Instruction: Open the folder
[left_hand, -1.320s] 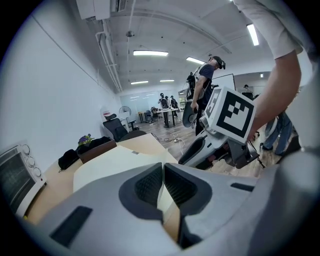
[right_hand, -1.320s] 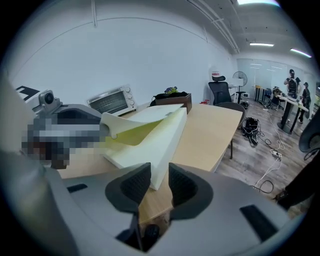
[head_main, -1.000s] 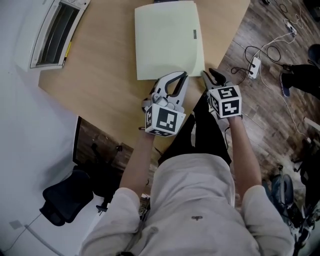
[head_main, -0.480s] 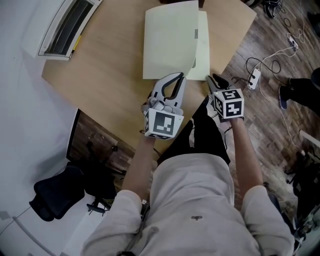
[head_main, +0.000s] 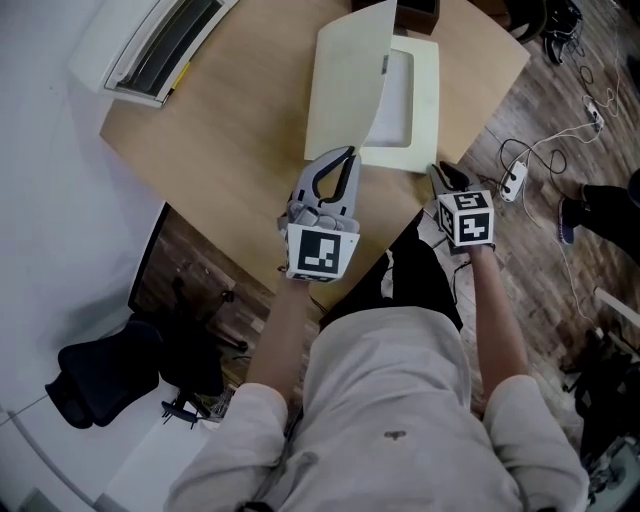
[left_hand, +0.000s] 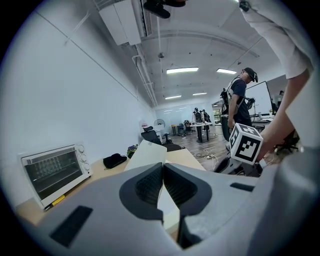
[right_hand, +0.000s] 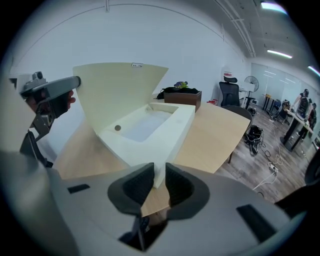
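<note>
While stretched forward over the near edge of the wooden table (head_main: 230, 140), points the left gripper (head_main: 349, 153) almost level, left forearm (head_main: 275, 330) straight behind it. Pinches the near edge of the folder's cover (head_main: 345, 85) between fully closed jaws, pads tight on the sheet. Holds that cover lifted and tilted up off the pale yellow folder (head_main: 428, 100), lying on the table toward its far right corner. Angles the right gripper (head_main: 440, 170) steeply down at the folder's near right corner; closing jaws, narrowly apart, that corner between the tips but not clamped. Shown only in the right gripper view: a small round dark fitting (right_hand: 117, 128) on the folder's open inner floor. Shown only in the left gripper view: a person (left_hand: 239, 105) standing farther back in the room, beyond the table.
</note>
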